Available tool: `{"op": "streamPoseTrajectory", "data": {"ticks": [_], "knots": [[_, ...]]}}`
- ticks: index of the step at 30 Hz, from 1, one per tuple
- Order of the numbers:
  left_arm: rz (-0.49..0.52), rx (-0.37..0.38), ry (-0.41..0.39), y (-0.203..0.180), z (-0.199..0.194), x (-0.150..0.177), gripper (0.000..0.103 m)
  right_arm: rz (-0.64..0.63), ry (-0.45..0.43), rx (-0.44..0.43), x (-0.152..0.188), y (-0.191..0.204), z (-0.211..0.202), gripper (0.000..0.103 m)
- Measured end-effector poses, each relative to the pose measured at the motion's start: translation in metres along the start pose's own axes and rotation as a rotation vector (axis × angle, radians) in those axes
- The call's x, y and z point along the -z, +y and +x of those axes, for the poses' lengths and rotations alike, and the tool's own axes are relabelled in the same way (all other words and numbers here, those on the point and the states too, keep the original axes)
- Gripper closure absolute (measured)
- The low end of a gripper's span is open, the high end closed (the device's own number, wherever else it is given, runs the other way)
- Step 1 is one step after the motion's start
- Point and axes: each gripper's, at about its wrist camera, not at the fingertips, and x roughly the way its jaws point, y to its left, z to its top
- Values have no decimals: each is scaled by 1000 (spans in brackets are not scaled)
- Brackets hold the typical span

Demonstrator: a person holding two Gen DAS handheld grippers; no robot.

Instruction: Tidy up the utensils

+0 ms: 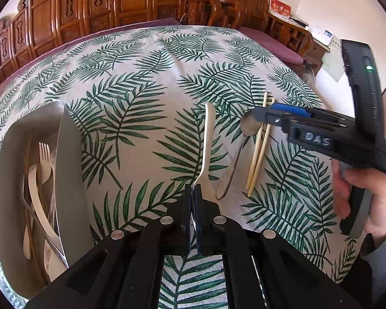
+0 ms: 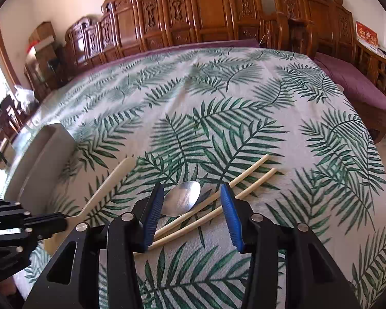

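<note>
Currently left gripper (image 1: 193, 193) clamps, apparently, the cream utensil (image 1: 207, 141) head; right gripper (image 2: 193, 213) wide above spoon (image 2: 182, 202), risking catching chopsticks (image 2: 218, 193)

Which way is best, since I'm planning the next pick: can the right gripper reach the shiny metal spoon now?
Probably yes: the open right gripper hangs over the shiny metal spoon's bowl, though two pale chopsticks lie close beside it.
</note>
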Motion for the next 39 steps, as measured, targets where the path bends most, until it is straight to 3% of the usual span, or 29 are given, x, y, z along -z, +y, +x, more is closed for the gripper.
{"op": "streamPoseTrajectory", "data": {"ticks": [17,19,22,29,39], "knots": [[0,0,6,-2,1,7,101,-89,2,36,-1,22,17,55],[-1,-1,7,-2,2,7,101,-97,28,32,0,24,22,69],[-2,-2,7,-1,2,7,101,-127,20,42,1,29,23,79],[-8,-1,9,2,0,9,101,-55,8,-42,-4,22,17,96],[-8,-36,-47,16,-29,6,101,29,-46,-109,-10,14,-11,101]]}}
